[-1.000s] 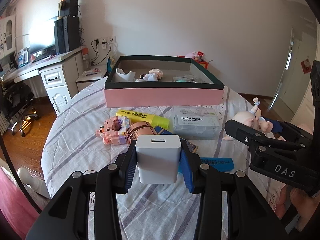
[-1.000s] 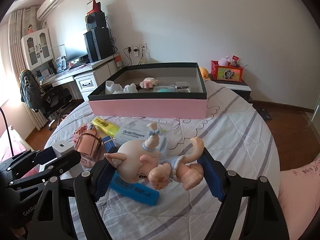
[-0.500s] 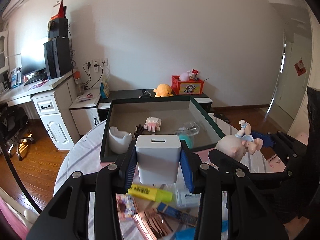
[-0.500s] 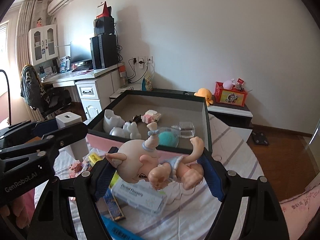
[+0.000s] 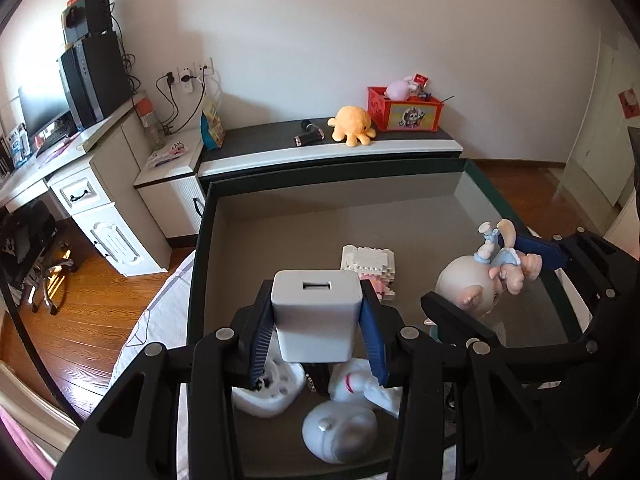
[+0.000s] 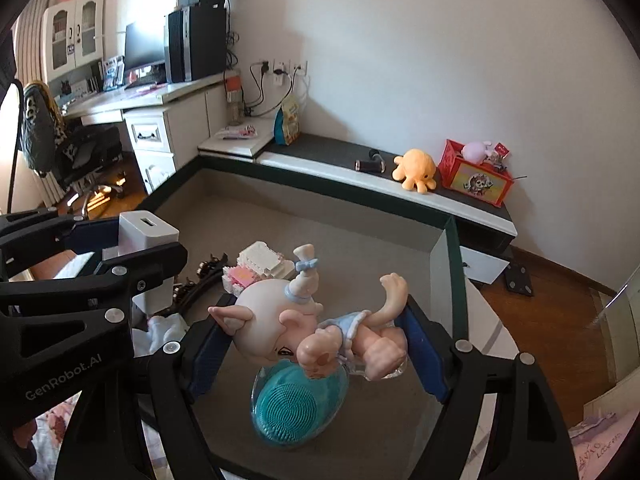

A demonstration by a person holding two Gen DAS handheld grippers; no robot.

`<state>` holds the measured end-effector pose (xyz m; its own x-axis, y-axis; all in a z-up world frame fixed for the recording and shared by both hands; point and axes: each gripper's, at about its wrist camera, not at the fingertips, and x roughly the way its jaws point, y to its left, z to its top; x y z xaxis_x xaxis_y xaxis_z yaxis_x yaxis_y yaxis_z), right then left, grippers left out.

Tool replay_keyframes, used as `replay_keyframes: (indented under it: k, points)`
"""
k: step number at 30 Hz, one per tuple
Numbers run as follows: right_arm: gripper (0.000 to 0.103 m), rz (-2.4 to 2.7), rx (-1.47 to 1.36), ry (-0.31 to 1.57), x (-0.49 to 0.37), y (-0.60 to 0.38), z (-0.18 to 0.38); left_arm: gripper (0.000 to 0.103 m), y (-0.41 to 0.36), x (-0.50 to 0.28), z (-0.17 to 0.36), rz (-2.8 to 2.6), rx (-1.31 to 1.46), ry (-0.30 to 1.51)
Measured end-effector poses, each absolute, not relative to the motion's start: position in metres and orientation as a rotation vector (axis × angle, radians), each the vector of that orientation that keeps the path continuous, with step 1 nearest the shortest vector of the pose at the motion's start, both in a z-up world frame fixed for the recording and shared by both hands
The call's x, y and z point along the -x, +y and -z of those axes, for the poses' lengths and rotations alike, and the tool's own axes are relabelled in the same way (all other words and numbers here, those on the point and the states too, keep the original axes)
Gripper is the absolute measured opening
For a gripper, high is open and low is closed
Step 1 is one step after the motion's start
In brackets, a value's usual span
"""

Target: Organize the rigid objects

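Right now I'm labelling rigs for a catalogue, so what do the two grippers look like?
Both look alike. The left gripper and the right gripper have matte black angular plastic frames, studded with round silver screw heads, and blue ribbed pads inside the fingers. White "GenRobot.AI" lettering runs along the left one's side. No cables or sleeves show.

Each fisheye camera looks steeply down past its own claw, close above the box [image 5: 202,240], both sharing the box interior and the other claw.
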<state>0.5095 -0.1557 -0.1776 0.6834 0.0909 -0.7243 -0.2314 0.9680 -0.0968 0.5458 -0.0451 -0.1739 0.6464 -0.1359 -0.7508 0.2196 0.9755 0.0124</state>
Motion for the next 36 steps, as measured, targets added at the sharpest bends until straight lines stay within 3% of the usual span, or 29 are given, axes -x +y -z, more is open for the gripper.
replay_keyframes:
  k: [7, 9, 11, 16, 21, 22, 23, 36]
  points:
    - [0.082, -0.172, 0.192, 0.834, -0.526, -0.158, 0.195, 0.044, -0.044, -0.553, 0.184, 0.19, -0.081, 0.845]
    - [0.082, -0.176, 0.183, 0.834, -0.525, -0.16, 0.194, 0.059, -0.042, -0.548, 0.18, 0.181, -0.067, 0.829]
    - [0.085, -0.156, 0.188, 0.808, -0.519, -0.161, 0.188, 0.084, -0.036, -0.536, 0.17, 0.177, -0.052, 0.785]
    - [0.085, -0.163, 0.119, 0.722, -0.481, -0.171, 0.157, 0.103, -0.021, -0.486, 0.134, 0.14, -0.037, 0.653]
    - [0.092, -0.171, 0.068, 0.599, -0.417, -0.179, 0.117, 0.103, -0.003, -0.413, 0.098, 0.09, -0.032, 0.521]
    - [0.101, -0.176, 0.057, 0.577, -0.402, -0.181, 0.109, 0.103, 0.0, -0.399, 0.093, 0.08, -0.038, 0.504]
    - [0.103, -0.18, 0.046, 0.55, -0.385, -0.182, 0.101, 0.103, 0.002, -0.384, 0.088, 0.067, -0.045, 0.486]
    - [0.103, -0.174, 0.011, 0.329, -0.204, -0.168, 0.051, 0.103, 0.004, -0.205, 0.053, 0.041, -0.073, 0.311]
